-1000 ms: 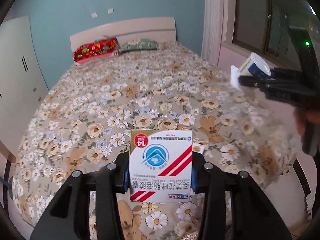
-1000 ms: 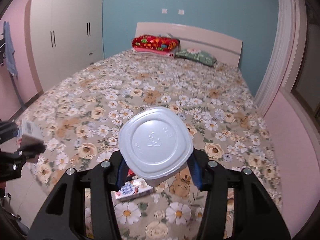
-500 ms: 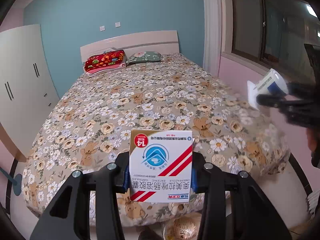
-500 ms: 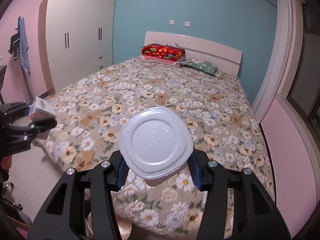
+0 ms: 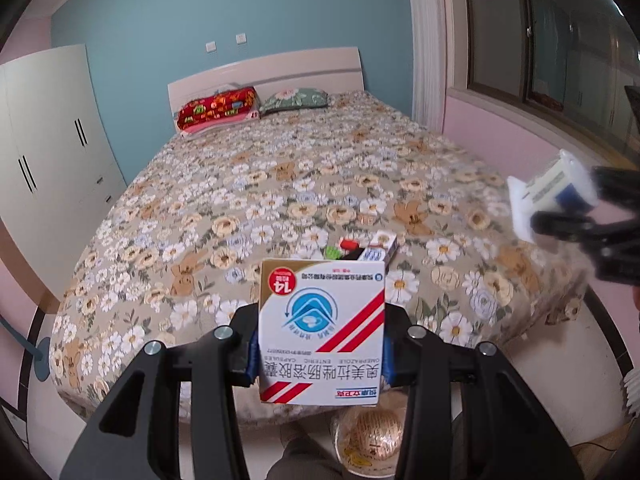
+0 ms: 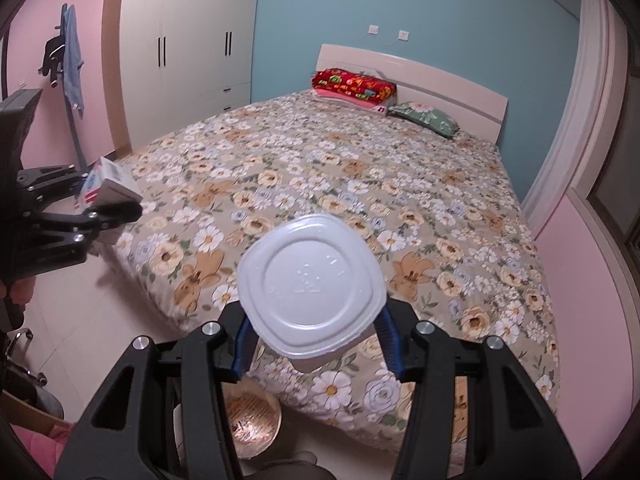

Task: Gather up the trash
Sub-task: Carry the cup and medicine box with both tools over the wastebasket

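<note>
My left gripper (image 5: 320, 350) is shut on a white, gold and red medicine box (image 5: 320, 332), held upright above the foot of the bed. My right gripper (image 6: 314, 334) is shut on a white plastic cup (image 6: 310, 286), its flat bottom facing the camera. In the left wrist view the right gripper (image 5: 568, 208) with the cup (image 5: 554, 190) shows at the right edge. In the right wrist view the left gripper (image 6: 94, 204) and its box (image 6: 106, 182) show at the left. A small box and other scraps (image 5: 368, 250) lie on the floral bedspread (image 5: 280, 200). A round, mesh-walled bin (image 5: 370, 438) stands on the floor below.
The bed fills the room's middle, with a red pillow (image 5: 218, 110) and a green pillow (image 5: 296, 100) at the headboard. A white wardrobe (image 6: 180, 48) stands on the left, a window (image 5: 552, 40) on the right. The bin (image 6: 250, 422) sits by the bed's foot, with a person's shoe beside it.
Both grippers have pulled back from over the bed toward its foot, still holding the box and the cup. The floor and the bin have come into view below.
</note>
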